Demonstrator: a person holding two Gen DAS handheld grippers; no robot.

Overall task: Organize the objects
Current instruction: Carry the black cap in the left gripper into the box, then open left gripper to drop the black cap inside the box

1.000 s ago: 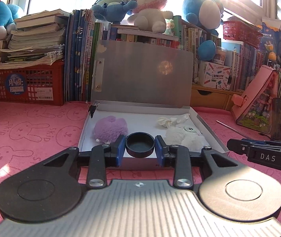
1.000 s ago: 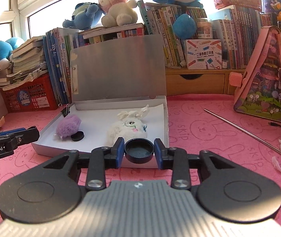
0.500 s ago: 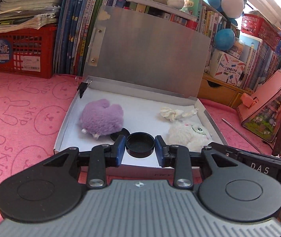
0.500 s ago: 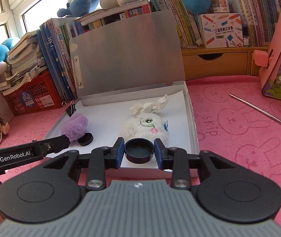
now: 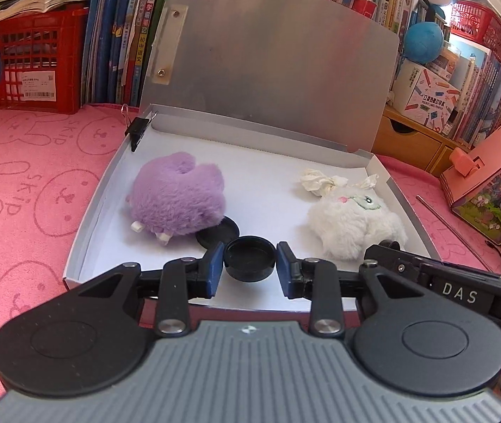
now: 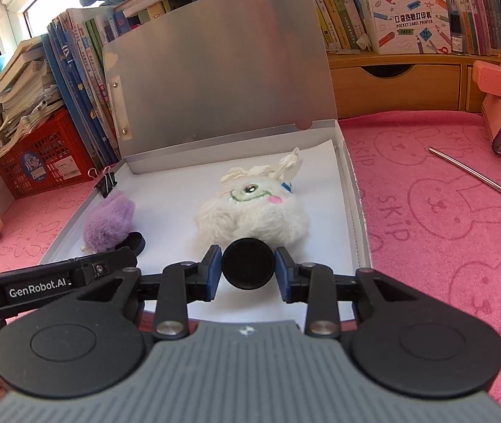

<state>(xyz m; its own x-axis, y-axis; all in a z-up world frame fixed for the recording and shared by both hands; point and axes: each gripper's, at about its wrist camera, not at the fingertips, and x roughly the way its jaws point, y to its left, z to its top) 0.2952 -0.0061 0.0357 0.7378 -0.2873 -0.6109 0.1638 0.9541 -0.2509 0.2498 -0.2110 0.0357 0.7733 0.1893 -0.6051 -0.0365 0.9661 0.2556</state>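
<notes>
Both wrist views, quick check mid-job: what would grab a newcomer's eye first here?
The open silver box on the pink bunny-print cloth, its lid propped against the books. Inside lie a purple plush on the left, with a black cap tucked against it, and a white plush on the right. In front, over the box's near edge, the left gripper and the right gripper each hold a black cap of their own between blue fingers.

You can read "DAS" on the right tongs and "GenRobot.AI" on the left tongs. The white carton on the shelf says "POCKET LABEL PRINTER". The pink worktop mat repeats "SKIP". The red crate sticker reads "Moon".
</notes>
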